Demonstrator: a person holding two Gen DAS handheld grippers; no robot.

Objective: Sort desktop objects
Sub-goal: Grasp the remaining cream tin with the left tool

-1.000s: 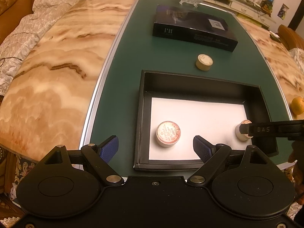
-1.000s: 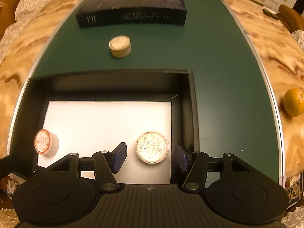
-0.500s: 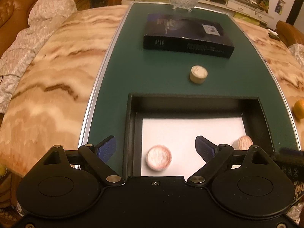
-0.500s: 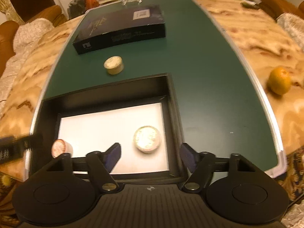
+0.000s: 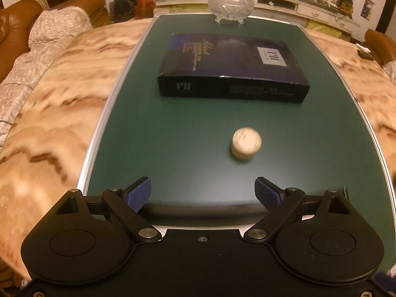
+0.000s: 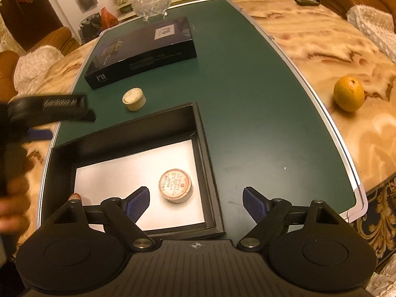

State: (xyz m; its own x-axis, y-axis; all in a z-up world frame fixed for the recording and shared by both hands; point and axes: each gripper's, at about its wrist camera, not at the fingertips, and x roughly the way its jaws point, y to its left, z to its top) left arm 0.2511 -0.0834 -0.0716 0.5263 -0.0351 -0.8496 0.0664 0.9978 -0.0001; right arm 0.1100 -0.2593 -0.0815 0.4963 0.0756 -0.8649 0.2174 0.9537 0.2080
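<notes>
Here the left tongs (image 5: 203,190) stand wide open with nothing between the blue pads (image 5: 138,193), held over the near part of the green mat (image 5: 173,136). Just beyond them, a little to the right, a small cream round tin (image 5: 246,143) stands on the mat, blurred in the left wrist view. Farther off lies a long dark box (image 5: 232,71), flat on the mat, and at the far end a cut-glass bowl (image 5: 231,0) stands on small feet. The far wall of the black tray (image 5: 203,208) shows as a dark strip right under the left tongs.

The right tongs (image 6: 196,201) are also spread wide and grip nothing. They hang over the near right corner of the black tray, which has a white floor. On that floor, just beyond the left pad, sits a round tin with a red-printed lid (image 6: 177,185). Another small round thing with a reddish top (image 6: 75,196) peeps out at the tray's near left, mostly hidden behind the gripper body. The cream tin stands on the mat just past the tray's far wall, with the dark box behind it. An orange (image 6: 349,94) rests on the marble tabletop (image 6: 334,44) to the right, off the mat. The left tongs show at the left edge of this view, blurred.
</notes>
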